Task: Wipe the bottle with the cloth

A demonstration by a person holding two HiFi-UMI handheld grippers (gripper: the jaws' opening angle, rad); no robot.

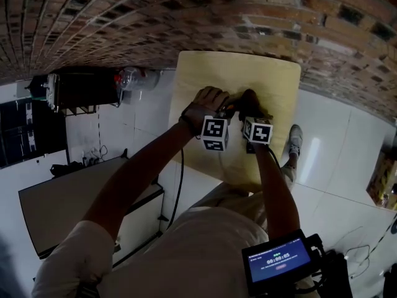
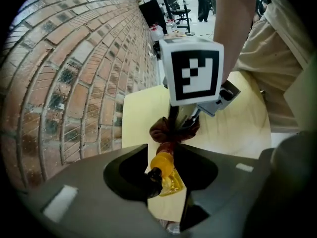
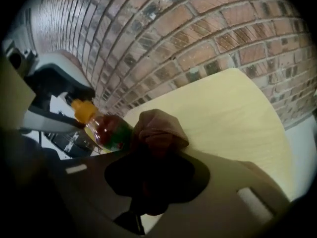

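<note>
A clear bottle (image 3: pixel 106 130) with an orange cap (image 2: pixel 163 163), red liquid and a green label is held out over the pale wooden table (image 1: pixel 273 79). My left gripper (image 2: pixel 166 182) is shut on its cap end; one black pad (image 2: pixel 153 178) presses the cap. A brown cloth (image 3: pixel 157 130) is bunched against the bottle's body. My right gripper (image 3: pixel 151 175) is shut on that cloth. In the head view both grippers, left (image 1: pixel 214 132) and right (image 1: pixel 257 131), meet over the table's middle, and their marker cubes and the hands hide the bottle.
A curved brick wall (image 1: pixel 186 17) runs behind the table. White tiled floor (image 1: pixel 335 148) surrounds it. A dark shelf unit (image 1: pixel 80 89) and a grey board (image 1: pixel 74 197) stand to the left. A small screen (image 1: pixel 279 259) hangs at the person's chest.
</note>
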